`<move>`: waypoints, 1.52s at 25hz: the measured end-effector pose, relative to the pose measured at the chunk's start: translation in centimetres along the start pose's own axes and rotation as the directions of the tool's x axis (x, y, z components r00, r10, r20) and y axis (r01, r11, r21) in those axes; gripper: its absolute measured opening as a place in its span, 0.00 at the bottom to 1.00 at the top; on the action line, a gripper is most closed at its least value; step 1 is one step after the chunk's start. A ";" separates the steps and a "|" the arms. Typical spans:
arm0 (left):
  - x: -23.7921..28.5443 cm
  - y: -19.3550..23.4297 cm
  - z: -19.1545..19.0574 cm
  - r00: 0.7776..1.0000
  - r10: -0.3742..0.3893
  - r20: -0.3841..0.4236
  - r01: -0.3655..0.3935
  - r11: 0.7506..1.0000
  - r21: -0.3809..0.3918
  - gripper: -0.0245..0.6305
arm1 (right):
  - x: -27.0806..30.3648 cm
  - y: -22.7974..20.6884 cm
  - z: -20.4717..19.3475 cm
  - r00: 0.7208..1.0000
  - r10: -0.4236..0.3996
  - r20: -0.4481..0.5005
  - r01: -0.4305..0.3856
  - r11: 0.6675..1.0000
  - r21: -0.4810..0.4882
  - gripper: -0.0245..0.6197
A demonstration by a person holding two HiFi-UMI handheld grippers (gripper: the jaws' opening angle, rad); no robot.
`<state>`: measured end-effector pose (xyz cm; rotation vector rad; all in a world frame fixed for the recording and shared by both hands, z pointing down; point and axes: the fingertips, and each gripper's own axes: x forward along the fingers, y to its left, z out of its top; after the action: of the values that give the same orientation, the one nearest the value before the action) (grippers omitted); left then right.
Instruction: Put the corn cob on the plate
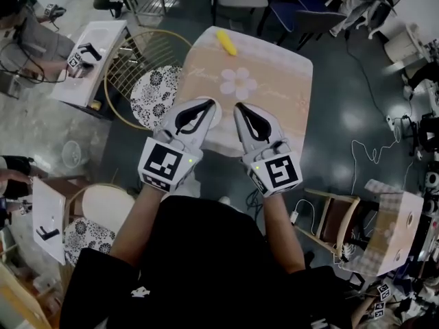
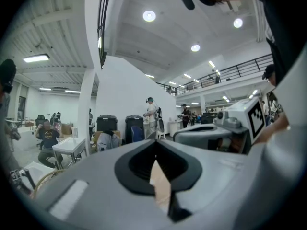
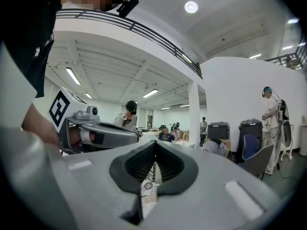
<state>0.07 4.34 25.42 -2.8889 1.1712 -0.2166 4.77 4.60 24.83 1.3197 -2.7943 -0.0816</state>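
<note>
I am observing both tools held side by side over the near edge of the table (image 1: pixel 291 118), which is wearing a peach cloth with a white flower print (image 1: pixel 238 83).

Left gripper (image 1: pixel 208 104): its own view is showing the two jaws meeting at the tips, clenched, with nothing caught between them. Only a sliver of the peach cloth is showing through the dark opening behind the tips. The marker cube (image 1: pixel 167 163) is sitting at its rear, next to the person's hand.

Right gripper (image 1: pixel 240 108): its jaws are likewise pressing together and gripping nothing. Through the gap I am seeing a bit of patterned cushion and cloth below. Its marker cube (image 1: pixel 278 172) is facing up toward the head camera. Each gripper is appearing at the edge of the other's view, confirming that they are running close alongside one another and pointing roughly level.

Corn cob (image 1: pixel 226 43): it is lying on the cloth at the far edge of the table, well apart from both sets of tips, with neither tool touching it.

Surroundings: a gold wire chair (image 1: pixel 154 94) with a floral cushion is standing just left of the table, and a wooden chair (image 1: pixel 337 218) is standing near the table's right corner.
</note>
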 end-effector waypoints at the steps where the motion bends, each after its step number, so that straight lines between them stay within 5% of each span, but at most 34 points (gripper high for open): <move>1: 0.1 0.4 0.0 1.000 0.003 0.002 -0.003 1.000 0.006 0.04 | 0.4 0.0 -0.1 1.000 -0.005 -0.002 0.005 1.000 0.000 0.04; 21: 0.8 7.8 -2.0 0.998 -0.070 0.002 0.070 0.997 -0.019 0.04 | 7.3 -0.4 -1.3 0.993 -0.103 -0.063 0.102 0.995 -0.018 0.04; 38: 1.5 9.7 -4.6 0.997 -0.071 -0.026 0.069 0.994 -0.080 0.04 | 9.9 -1.1 -2.7 0.990 -0.082 -0.114 0.077 0.996 -0.044 0.04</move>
<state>-6.17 -3.48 29.45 -3.0082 1.1082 -0.2187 -0.52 -3.81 27.65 1.3803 -2.6311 -0.0617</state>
